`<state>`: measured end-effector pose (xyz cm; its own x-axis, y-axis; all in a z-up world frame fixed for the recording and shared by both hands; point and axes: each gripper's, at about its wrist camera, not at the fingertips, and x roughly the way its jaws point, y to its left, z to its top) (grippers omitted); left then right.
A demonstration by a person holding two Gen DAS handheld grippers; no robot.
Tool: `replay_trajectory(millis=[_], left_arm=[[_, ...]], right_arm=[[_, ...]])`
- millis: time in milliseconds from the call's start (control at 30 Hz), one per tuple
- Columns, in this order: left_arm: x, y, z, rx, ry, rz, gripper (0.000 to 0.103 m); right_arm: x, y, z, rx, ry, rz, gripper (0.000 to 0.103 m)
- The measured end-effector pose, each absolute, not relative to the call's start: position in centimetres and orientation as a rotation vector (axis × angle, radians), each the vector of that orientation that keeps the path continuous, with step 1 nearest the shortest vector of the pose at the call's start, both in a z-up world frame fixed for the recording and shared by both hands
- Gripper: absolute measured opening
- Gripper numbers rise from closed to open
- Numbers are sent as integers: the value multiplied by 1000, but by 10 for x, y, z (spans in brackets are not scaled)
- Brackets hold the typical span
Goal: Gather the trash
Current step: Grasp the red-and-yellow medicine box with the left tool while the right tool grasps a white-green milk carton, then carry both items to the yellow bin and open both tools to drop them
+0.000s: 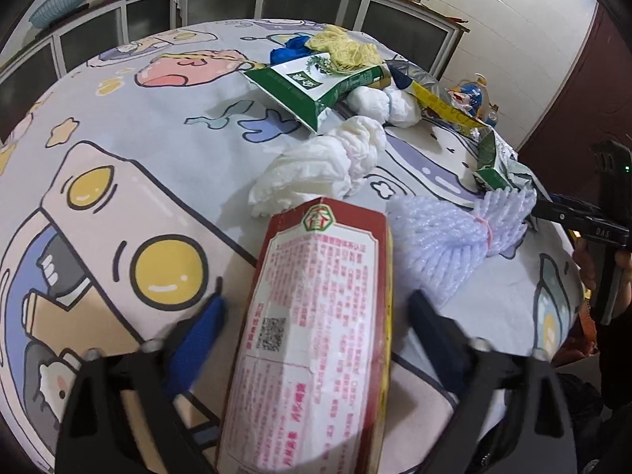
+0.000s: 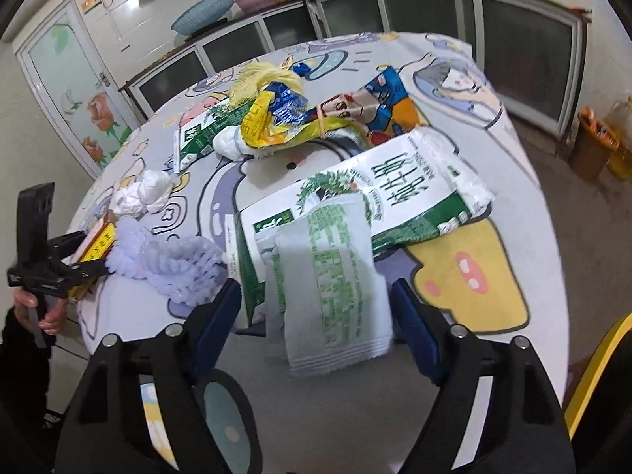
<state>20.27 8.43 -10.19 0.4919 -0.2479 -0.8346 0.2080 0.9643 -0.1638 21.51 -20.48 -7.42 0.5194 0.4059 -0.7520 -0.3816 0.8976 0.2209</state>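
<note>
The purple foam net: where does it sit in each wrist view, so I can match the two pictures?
Left wrist: purple foam net lies right of centre, beside the red box.
Right wrist: it lies left of centre, by the green and white carton.
Shared landmark: the crumpled white tissue just beyond it.

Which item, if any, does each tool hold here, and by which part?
Neither visibly grips: the left tool stands open around the red carton's middle, the right tool open around the green-and-white wrapper's middle.

A long dark glass-fronted cabinet [image 2: 395, 19] runs at twelve o'clock; a flower-painted frosted door [image 2: 75, 91] stands at ten, white tiled walls [image 1: 525, 19] behind.
</note>
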Motion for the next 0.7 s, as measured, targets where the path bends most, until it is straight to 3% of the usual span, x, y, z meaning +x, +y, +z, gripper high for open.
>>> replay_trajectory(millis=[33,67,100,133,200,700], left_arm=[[202,85,-101,-41,1014,-267,66],[202,87,-100,-52,1010,-265,52],[202,90,-99,-70,1010,-264,46],[202,93,-98,-89,1009,-261,44],[202,96,-96,-102,1001,-252,40],[176,66,-42,-83,867,-334,39]], right_arm=[[214,-204,-75,24,914,477,56],[212,-205,-75,25,910,480,50],[210,-205,-75,26,909,483,38],[207,-206,-73,33,905,487,35],[204,-206,-70,38,898,479,19],[141,-209,-11,-161,663,279,16]])
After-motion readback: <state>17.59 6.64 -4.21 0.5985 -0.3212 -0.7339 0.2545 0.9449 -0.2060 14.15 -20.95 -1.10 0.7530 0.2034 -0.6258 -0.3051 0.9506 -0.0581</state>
